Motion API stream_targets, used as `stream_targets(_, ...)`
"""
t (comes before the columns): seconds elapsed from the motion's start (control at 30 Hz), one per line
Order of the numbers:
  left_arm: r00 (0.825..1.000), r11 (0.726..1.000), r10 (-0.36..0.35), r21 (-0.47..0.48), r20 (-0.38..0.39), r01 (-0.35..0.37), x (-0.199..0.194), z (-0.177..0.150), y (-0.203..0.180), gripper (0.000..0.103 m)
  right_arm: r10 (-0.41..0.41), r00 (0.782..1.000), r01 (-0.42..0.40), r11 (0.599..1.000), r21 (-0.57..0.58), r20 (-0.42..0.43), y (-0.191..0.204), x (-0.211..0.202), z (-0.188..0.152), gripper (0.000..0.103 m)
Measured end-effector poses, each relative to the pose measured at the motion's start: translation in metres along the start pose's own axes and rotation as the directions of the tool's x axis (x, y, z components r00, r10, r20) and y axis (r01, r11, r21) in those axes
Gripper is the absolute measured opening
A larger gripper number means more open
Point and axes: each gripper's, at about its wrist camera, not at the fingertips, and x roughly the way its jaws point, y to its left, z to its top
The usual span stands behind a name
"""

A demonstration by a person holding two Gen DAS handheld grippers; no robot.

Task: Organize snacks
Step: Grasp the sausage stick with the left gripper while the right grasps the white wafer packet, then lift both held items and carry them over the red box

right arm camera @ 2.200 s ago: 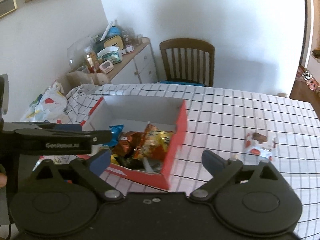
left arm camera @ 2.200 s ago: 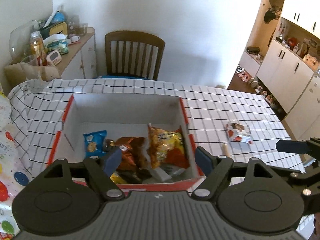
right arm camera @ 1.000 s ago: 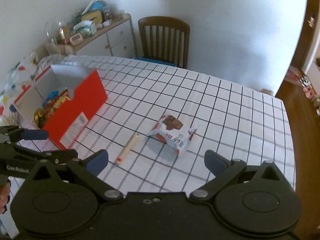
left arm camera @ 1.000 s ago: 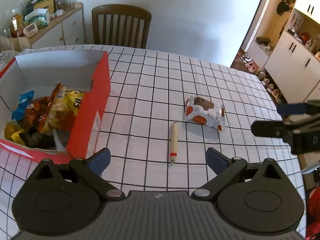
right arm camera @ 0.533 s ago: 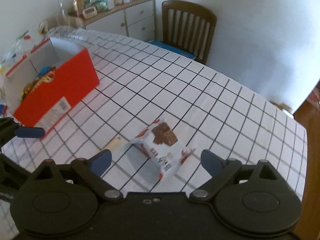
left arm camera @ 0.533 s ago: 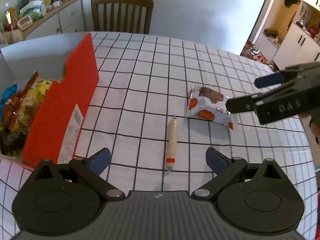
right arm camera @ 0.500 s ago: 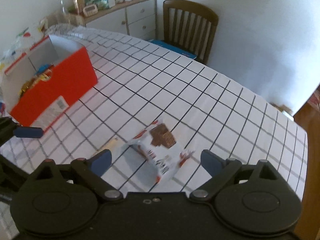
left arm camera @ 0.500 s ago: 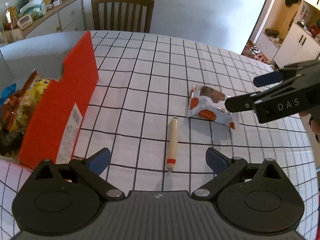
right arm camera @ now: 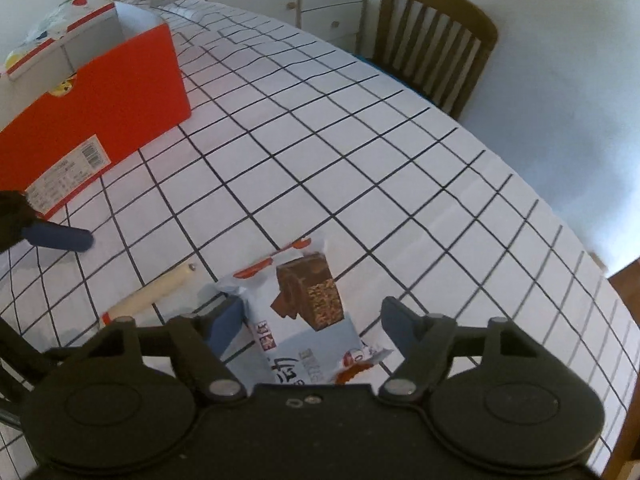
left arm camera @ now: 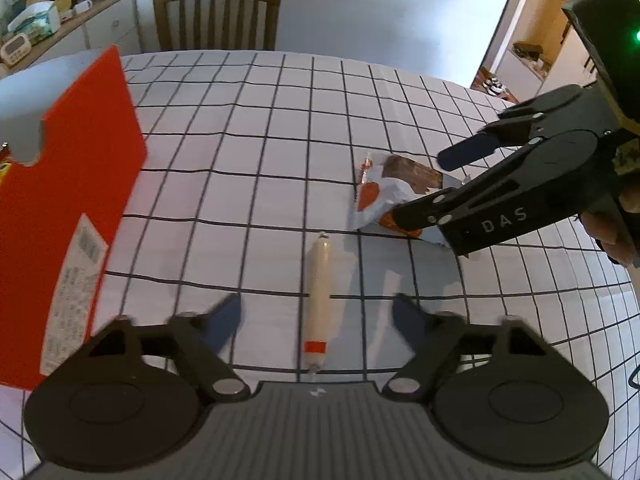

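The left wrist view looks low and forward across the bench [left arm camera: 248, 132], close over the sausage stick [left arm camera: 318, 304], toward the chair [left arm camera: 218, 12]. The right wrist view looks steeply down, nearer still, over the snack packet [right arm camera: 304, 304]. Both share the packet, stick, red box [right arm camera: 100, 108] and chair.

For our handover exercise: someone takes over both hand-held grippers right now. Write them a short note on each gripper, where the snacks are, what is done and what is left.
Left gripper: open, empty, low over the table, fingers either side of the thin cream sausage stick with a red band.
Right gripper: open, empty, straddling the white wafer packet with a chocolate picture.
Both snacks lie loose on the black-grid white tablecloth, next to each other.
The red cardboard box stands at the table's left; a bit of yellow packet shows over its rim.
Left: grip both snacks and put them in the box.
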Motion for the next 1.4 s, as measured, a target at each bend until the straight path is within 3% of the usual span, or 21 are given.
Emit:
stream_targets(0.03, 1.0, 1.0, -0.006, -0.004, -0.007, 0.006, 0.002, 0.0, -0.001, 0.063, 0.004, 1.0, -0.004, 1.0, -0.008, -0.001, -0.001, 0.002, 0.0, 0.072)
stream_targets(0.17, 1.0, 1.0, 0.004, -0.007, 0.002, -0.004, 0.005, -0.001, -0.001, 0.059, 0.038, 0.999, -0.038, 0.999, -0.037, -0.008, 0.001, 0.007, -0.002, 0.061)
stream_targets(0.33, 1.0, 1.0, 0.013, 0.01, 0.011, -0.013, 0.007, 0.001, -0.003, 0.039, 0.044, 0.999, -0.044, 0.999, -0.027, 0.004, 0.003, 0.006, -0.004, 0.056)
stream_targets(0.5, 0.999, 0.994, 0.029, 0.109, 0.024, -0.031, 0.009, -0.004, -0.021, 0.032, 0.022, 1.0, -0.022, 1.0, 0.01, 0.012, 0.007, 0.002, -0.008, 0.054)
stream_targets(0.63, 0.999, 0.992, 0.041, 0.119, 0.031, -0.044, 0.009, -0.006, -0.026, 0.012, 0.02, 1.0, -0.021, 0.998, 0.06, 0.025, 0.011, -0.003, -0.014, 0.053)
stream_targets(1.07, 1.0, 1.0, 0.002, -0.008, -0.02, -0.002, -0.002, -0.015, -0.001, 0.01, -0.051, 0.998, 0.042, 0.958, 0.285, 0.022, 0.027, -0.032, -0.048, 0.049)
stream_targets(1.4, 0.999, 0.998, -0.032, -0.061, -0.023, 0.031, -0.037, -0.039, 0.012, 0.01, -0.057, 0.998, 0.052, 0.942, 0.33, 0.004, 0.064, -0.063, -0.066, 0.049)
